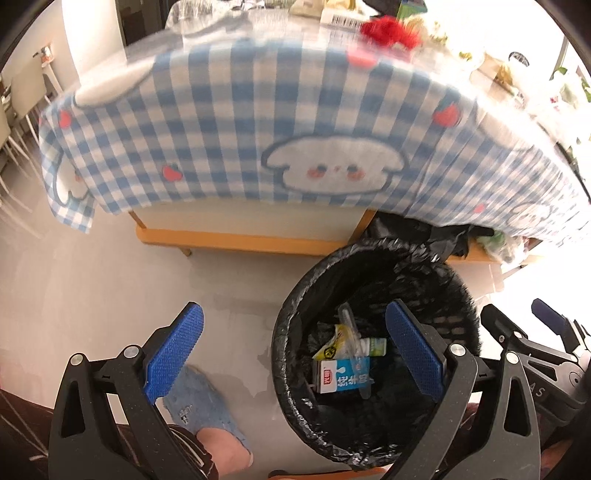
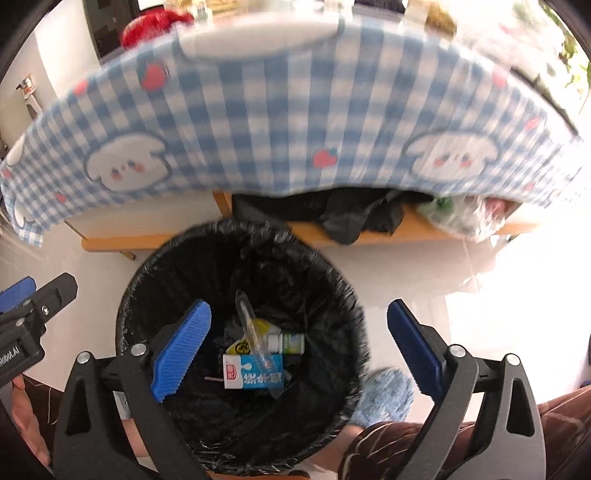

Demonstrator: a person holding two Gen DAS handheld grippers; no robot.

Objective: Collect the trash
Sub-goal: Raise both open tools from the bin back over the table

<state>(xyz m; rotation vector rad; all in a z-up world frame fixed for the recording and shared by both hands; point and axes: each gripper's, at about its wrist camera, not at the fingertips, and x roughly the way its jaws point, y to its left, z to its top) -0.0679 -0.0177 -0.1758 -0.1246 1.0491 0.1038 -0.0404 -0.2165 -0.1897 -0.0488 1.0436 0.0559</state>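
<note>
A round bin lined with a black bag (image 2: 177, 254) stands on the floor in front of the table, and shows in the left wrist view as the bin (image 1: 424, 258). Inside lie a blue and white milk carton (image 2: 255, 376), a yellow wrapper (image 2: 240, 345), a small white bottle (image 2: 290, 341) and a clear plastic piece (image 2: 245, 314). My right gripper (image 2: 299, 343) hangs over the bin, open and empty. My left gripper (image 1: 295, 350) is open and empty over the bin's left rim; the carton (image 1: 343, 374) shows between its fingers.
A table with a blue checked cloth (image 1: 240, 129) overhangs behind the bin; clutter and a red item (image 1: 388, 31) sit on top. A wooden shelf (image 2: 406, 229) under it holds black bags and plastic. A person's blue slippers (image 1: 199, 406) stand beside the bin.
</note>
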